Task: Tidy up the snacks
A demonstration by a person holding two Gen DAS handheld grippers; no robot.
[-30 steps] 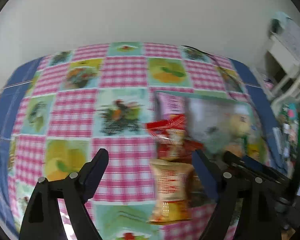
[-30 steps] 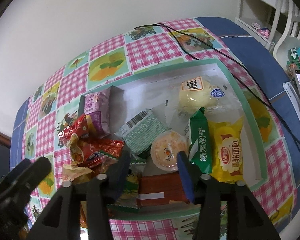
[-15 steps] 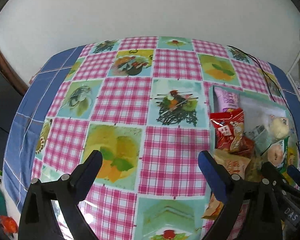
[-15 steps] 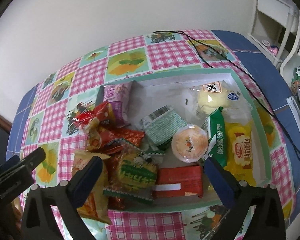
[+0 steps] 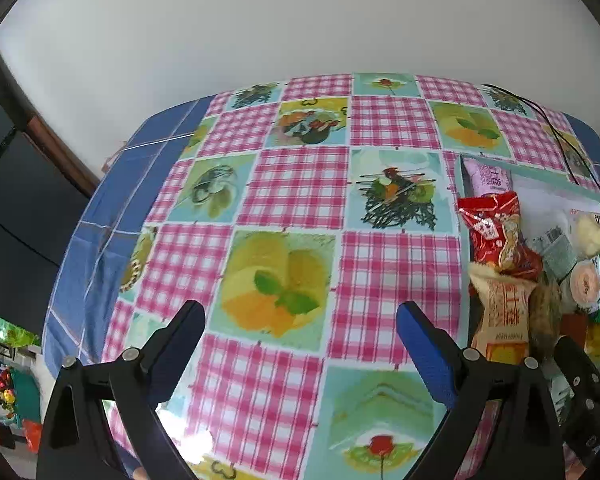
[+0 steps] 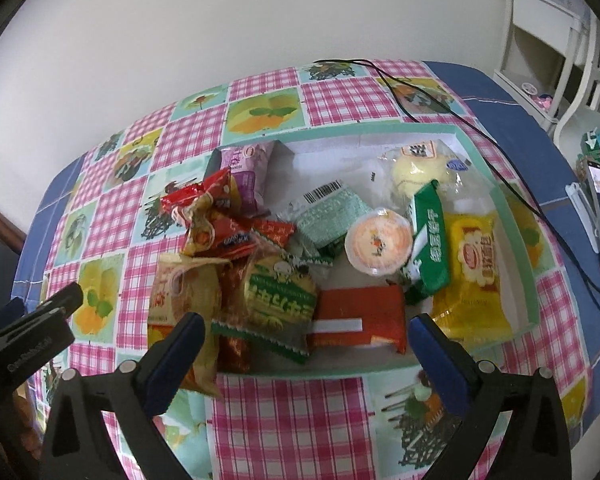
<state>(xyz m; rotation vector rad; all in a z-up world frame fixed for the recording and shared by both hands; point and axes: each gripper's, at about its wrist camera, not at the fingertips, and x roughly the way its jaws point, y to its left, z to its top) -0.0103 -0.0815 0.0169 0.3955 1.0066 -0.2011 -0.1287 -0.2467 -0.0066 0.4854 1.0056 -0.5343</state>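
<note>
Teal box (image 6: pixel 520 248) on the checked tablecloth (image 5: pixel 300 200) is where basically all the snacks sit now: yellow bread bag (image 6: pixel 476 268), green wafer pack (image 6: pixel 430 240), jelly cup (image 6: pixel 378 242), red bar (image 6: pixel 358 320), a round bun in clear wrap (image 6: pixel 420 168), a mint green pack (image 6: pixel 332 216), plus a messy heap at the box's left end with the red bags (image 6: pixel 212 208), a purple pack (image 6: pixel 248 168) and a green and yellow cookie pack (image 6: pixel 280 292). What changed in the last second: the right gripper (image 6: pixel 304 336) was pinched down over the middle of the box, near the jelly cup, and now its jaws are spread wide with nothing between them, and it's pulled back toward the near rim. So whatever it was handling looks dropped off, I'd guess. The left gripper (image 5: pixel 300 316) is also spread wide and empty, and it has swung away from the pile, so it's now over bare tablecloth with the box off at the right edge of its view. The 1 loose end I can see is the tan bag (image 6: pixel 184 304), which hangs over the box's left corner onto the cloth. I see no other snacks out on the table, so this feels close to done; tucking that tan bag in would be my next move.
</note>
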